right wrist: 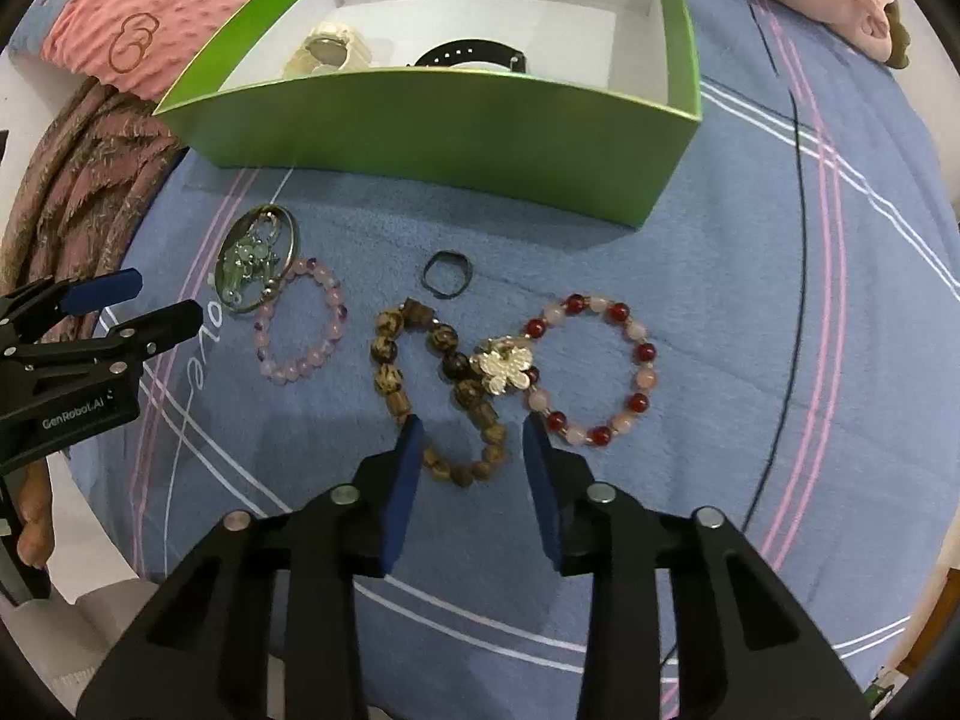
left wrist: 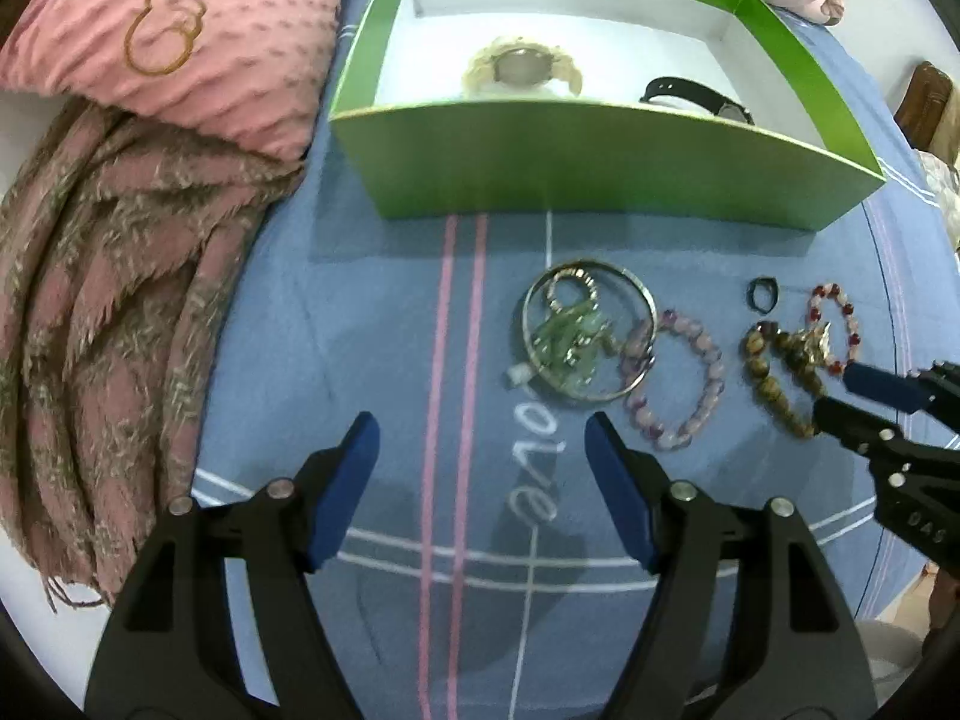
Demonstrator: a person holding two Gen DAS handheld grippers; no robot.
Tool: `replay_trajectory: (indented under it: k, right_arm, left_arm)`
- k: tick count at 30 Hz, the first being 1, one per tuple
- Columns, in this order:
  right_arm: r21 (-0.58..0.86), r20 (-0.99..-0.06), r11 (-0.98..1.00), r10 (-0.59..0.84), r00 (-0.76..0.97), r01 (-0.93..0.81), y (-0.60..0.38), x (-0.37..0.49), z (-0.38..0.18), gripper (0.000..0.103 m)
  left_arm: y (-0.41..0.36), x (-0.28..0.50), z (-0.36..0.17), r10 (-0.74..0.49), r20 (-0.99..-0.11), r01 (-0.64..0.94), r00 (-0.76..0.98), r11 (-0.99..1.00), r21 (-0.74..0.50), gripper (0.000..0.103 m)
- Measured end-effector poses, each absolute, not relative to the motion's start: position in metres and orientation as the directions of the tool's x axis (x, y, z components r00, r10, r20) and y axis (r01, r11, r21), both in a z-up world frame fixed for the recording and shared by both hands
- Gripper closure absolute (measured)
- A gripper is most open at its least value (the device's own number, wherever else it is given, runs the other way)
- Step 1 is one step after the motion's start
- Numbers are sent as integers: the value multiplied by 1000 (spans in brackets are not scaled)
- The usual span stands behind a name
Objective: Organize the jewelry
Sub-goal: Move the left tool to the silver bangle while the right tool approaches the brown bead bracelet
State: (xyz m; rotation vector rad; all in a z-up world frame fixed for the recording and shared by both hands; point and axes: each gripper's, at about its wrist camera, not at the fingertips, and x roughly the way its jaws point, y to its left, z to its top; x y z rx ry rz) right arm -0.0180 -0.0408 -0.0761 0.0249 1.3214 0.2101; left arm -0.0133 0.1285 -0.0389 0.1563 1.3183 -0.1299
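My left tool (left wrist: pixel 480 438) hangs spread wide over the blue blanket (right wrist: pixel 750 360), nothing between its fingers, just short of the silver bangle (left wrist: pixel 591 330) with a green charm lying inside it. My right tool (right wrist: pixel 471 438) stands partly spread with the near end of the brown bead bracelet (right wrist: pixel 444 384) between its fingers; neither pad presses on it. Beside that lie the pink bead bracelet (right wrist: pixel 303 324), the red and pink bracelet (right wrist: pixel 594 360) and a small dark ring (right wrist: pixel 447 276). The green box (right wrist: pixel 432 126) behind holds a pale watch (right wrist: pixel 327 48) and a black watch (right wrist: pixel 468 54).
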Motion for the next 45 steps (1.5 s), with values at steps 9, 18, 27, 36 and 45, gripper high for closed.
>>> replay_trajectory:
  k: [9,18,27,36,45]
  right_arm:
    - [19,-964,983,66,259,-180,-20,-14,-87,87]
    - [85,-956,977,136,259,-196,-4,-17,-84,96]
    - [130,-944,974,179,278,-186,-12,-20,-68,96]
    - [144,-932,973,194,305,-179,-45,-31,-44,96]
    - [176,-902,973,221,370,-151,-55,-31,-14,96]
  left_arm:
    - [126,-2,-42,-27,-972,174,234,985,15,31]
    - [125,38,-54,-41,-972,164,233,986,-3,31]
    - [114,60,-59,-92,-973,206,211,977,-48,83]
    - [123,58,-40,-139,-965,197,224,976,-95,91]
    - [145,40,-41,-151,-964,181,217,977,-112,63]
